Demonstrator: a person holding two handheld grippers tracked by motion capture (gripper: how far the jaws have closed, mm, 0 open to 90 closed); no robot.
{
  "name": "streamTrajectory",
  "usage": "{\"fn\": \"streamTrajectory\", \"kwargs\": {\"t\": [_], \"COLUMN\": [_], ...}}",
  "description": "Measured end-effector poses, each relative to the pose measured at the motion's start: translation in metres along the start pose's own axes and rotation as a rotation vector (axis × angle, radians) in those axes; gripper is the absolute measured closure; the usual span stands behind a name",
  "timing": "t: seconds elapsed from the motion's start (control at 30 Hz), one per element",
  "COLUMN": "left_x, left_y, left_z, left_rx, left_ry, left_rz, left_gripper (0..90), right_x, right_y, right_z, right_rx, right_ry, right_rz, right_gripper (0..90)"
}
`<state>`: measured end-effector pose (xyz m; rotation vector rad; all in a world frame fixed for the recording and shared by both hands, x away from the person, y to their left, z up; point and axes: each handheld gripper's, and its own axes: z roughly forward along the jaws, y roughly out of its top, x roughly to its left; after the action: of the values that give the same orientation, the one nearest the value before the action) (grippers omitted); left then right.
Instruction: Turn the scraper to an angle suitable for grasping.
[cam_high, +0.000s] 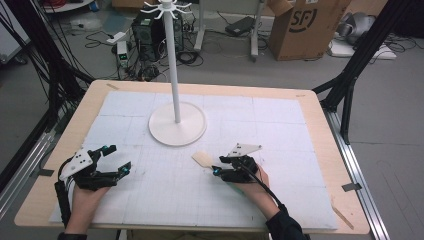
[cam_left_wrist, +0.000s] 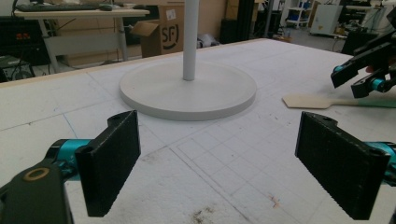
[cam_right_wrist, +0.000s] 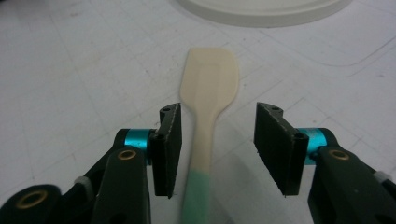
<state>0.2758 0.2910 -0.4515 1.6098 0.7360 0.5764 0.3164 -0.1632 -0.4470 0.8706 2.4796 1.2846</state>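
A pale wooden spatula (cam_high: 203, 159) with a green-tipped handle lies flat on the white gridded mat (cam_high: 280, 150), its blade toward the stand. My right gripper (cam_high: 216, 167) sits low over the handle. In the right gripper view the handle (cam_right_wrist: 205, 135) runs between the jaws of that gripper (cam_right_wrist: 217, 137), close to the left pad, with a clear gap to the right pad; it is open. My left gripper (cam_high: 120, 157) rests at the near left of the mat, jaws wide and empty (cam_left_wrist: 219, 158). Its view shows the spatula (cam_left_wrist: 306, 100) and the right gripper (cam_left_wrist: 359, 77) at far right.
A white stand with a round base (cam_high: 177, 130) and a tall pole (cam_high: 173, 60) topped by hooks rises at the mat's far middle, just beyond the spatula. The wooden table (cam_high: 320, 120) borders the mat. Cardboard boxes, cables and frames stand on the floor behind.
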Motion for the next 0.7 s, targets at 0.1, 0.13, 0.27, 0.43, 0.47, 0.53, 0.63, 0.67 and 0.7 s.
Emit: {"fn": "streamTrajectory", "kwargs": {"t": [0.1,0.13,0.27,0.43,0.47,0.53,0.63,0.67,0.7], "left_x": [0.000,0.000,0.000,0.000,-0.001,-0.001,-0.001,-0.001,-0.001], "left_y": [0.000,0.000,0.000,0.000,0.000,0.000,0.000,0.000,0.000], "left_z": [0.000,0.000,0.000,0.000,0.000,0.000,0.000,0.000,0.000], "left_rx": [0.001,0.000,0.000,0.003,0.004,0.005,0.005,0.005,0.005], "left_ry": [0.001,0.001,0.002,0.004,0.005,0.006,0.010,0.011,0.010], "left_rz": [0.001,0.001,0.002,0.005,0.004,0.006,0.007,0.007,0.007], "left_gripper": [14.7,14.7,14.7,14.7,14.7,14.7,14.7,14.6,14.6], "right_x": [0.003,0.003,0.010,0.013,0.016,0.016,0.014,0.012,0.011], "right_y": [-0.001,-0.001,0.000,0.000,0.001,0.001,0.002,0.002,0.002], "right_z": [0.004,0.004,0.006,0.007,0.008,0.008,0.007,0.007,0.007], "right_rx": [0.023,0.023,0.064,0.071,0.076,0.083,0.082,0.083,0.086], "right_ry": [0.001,0.001,-0.036,-0.051,-0.047,-0.041,-0.026,-0.016,-0.008], "right_rz": [-0.014,-0.014,-0.026,-0.040,-0.053,-0.058,-0.053,-0.044,-0.038], "right_gripper": [59.4,59.4,64.6,71.7,77.5,79.5,80.2,80.7,80.9]}}
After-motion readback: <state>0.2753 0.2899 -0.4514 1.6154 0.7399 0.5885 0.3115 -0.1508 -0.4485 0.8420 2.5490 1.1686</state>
